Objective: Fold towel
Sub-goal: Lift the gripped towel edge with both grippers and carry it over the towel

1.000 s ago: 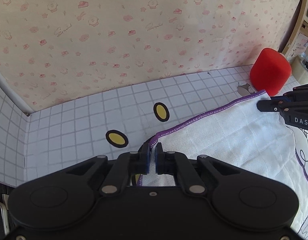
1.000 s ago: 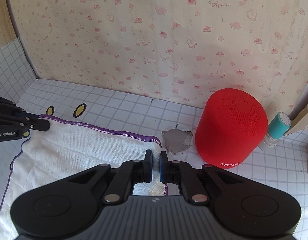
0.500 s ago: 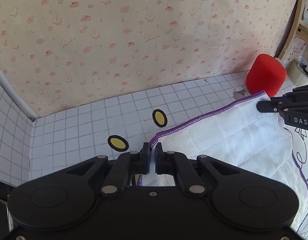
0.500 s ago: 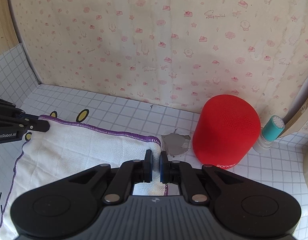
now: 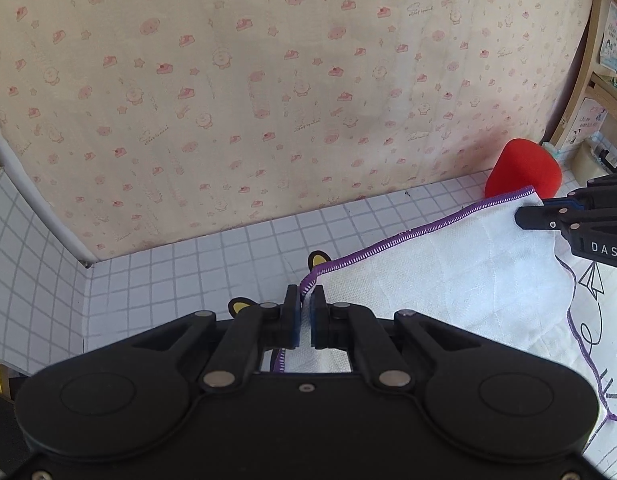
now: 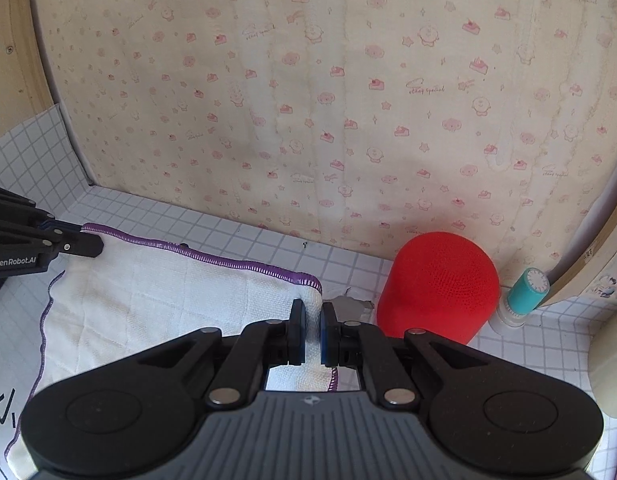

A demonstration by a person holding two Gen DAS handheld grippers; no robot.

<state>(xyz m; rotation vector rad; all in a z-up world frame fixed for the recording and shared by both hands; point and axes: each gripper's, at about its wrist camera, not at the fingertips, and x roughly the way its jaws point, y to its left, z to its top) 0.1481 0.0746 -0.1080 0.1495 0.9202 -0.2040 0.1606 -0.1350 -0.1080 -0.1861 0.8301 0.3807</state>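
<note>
The left gripper (image 5: 305, 322) is clamped on one far corner of the white towel (image 5: 448, 276); the right gripper (image 6: 312, 334) is pinched on the other. The purple-stitched edge hangs taut between them, cloth trailing back underneath. Judging by this, the fold is begun: corners raised, not yet laid over.

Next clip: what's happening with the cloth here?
A person is holding a white towel with purple stitched edging by two corners of one edge, one hand-held gripper on each. The left gripper is shut on one corner and the right gripper is shut on the other. That edge is stretched between them above the checked table, while the rest of the towel trails down behind. A red speaker stands just beyond the right corner. No fold has been laid yet.
</note>
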